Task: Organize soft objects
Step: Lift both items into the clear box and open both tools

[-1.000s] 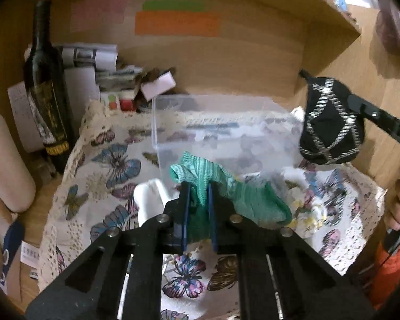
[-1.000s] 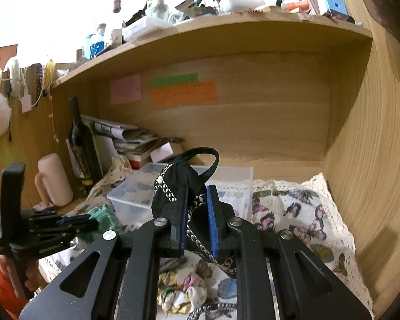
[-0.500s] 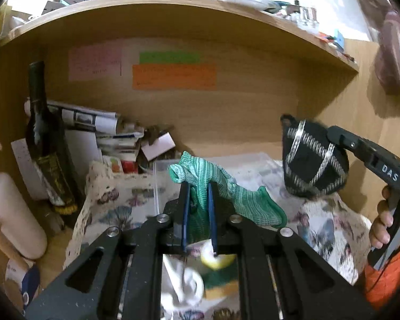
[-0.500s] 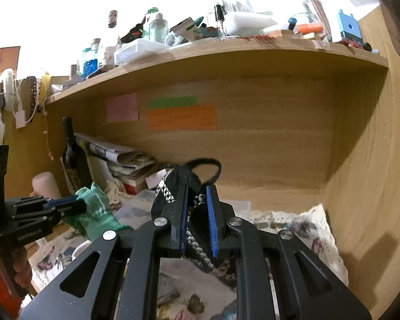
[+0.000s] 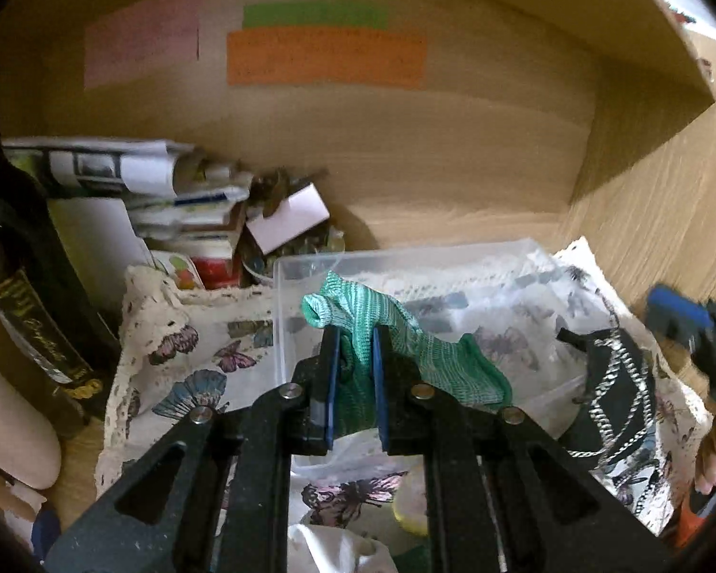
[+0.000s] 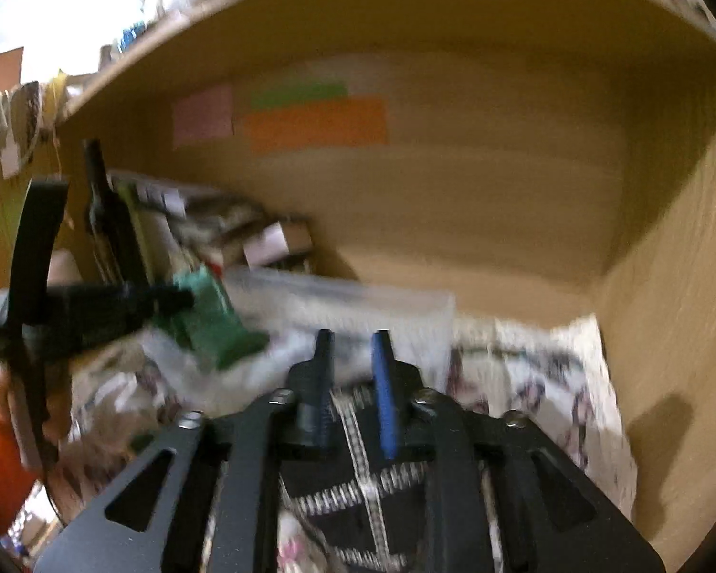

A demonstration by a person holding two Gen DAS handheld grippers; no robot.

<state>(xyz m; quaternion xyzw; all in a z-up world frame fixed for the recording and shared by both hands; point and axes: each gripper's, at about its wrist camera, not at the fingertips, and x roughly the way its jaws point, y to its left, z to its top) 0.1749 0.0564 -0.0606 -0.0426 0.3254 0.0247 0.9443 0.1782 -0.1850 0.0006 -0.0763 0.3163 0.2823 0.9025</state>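
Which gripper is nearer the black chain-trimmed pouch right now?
Right. The right gripper is directly above the pouch, fingers apart; the left gripper is off to its side, clamping the green glove.

A wooden alcove (image 5: 453,157) is enclosing the scene ahead of the tongs, with a shelf (image 6: 405,14) running overhead and a side wall (image 6: 682,286) standing to the right. Pink (image 5: 141,38), green (image 5: 315,15) and orange (image 5: 327,58) notes are sticking to the back panel straight ahead and high, while a dark bottle (image 5: 28,315) and a stack of papers (image 5: 133,181) are sitting off to the left. A butterfly cloth (image 5: 181,344) with lace edging is covering the surface below, and daylight is showing above the shelf at the upper left (image 6: 33,5), leaving the alcove dim and warm.
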